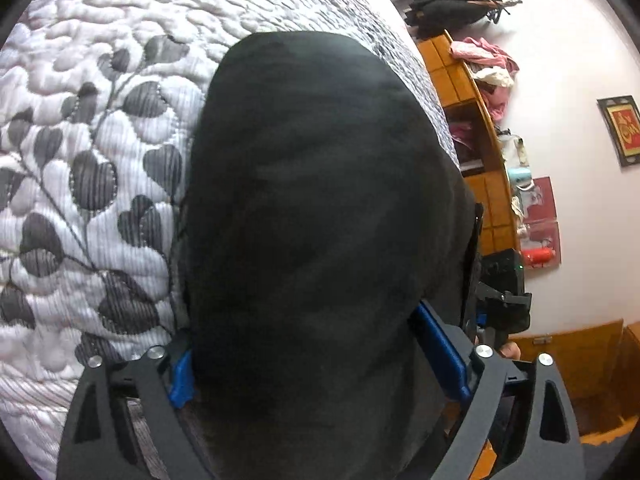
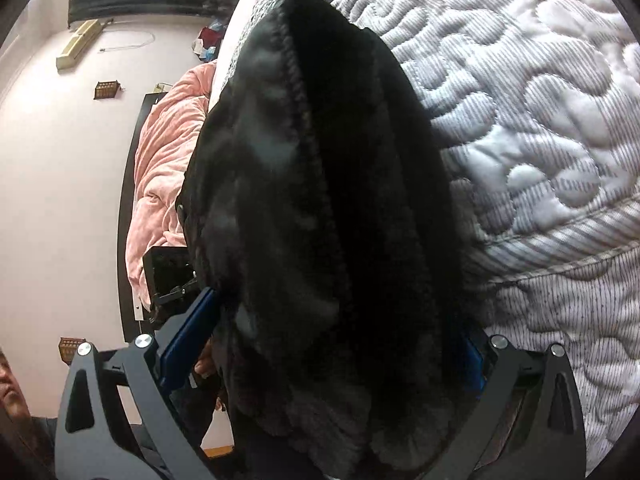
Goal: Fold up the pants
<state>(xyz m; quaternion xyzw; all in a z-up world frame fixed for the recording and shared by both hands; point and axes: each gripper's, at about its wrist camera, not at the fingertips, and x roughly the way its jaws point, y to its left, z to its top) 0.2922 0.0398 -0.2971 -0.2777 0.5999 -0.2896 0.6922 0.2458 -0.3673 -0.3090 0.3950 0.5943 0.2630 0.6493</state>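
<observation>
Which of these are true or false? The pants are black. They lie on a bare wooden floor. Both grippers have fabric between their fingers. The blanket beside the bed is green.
1. The pants are black: true.
2. They lie on a wooden floor: false, under them is a quilted bedspread.
3. The left gripper and right gripper both have fabric between their fingers: true.
4. The blanket is green: false, it is pink.

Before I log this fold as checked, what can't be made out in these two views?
- Left wrist view: the bulky black fleece pants fill the left gripper, hiding the blue fingertips and any pad contact.
- Right wrist view: the pants cover the right gripper likewise.
- Both views: the pants' lower end is cut off; fold lines vanish in the dark fabric.
</observation>
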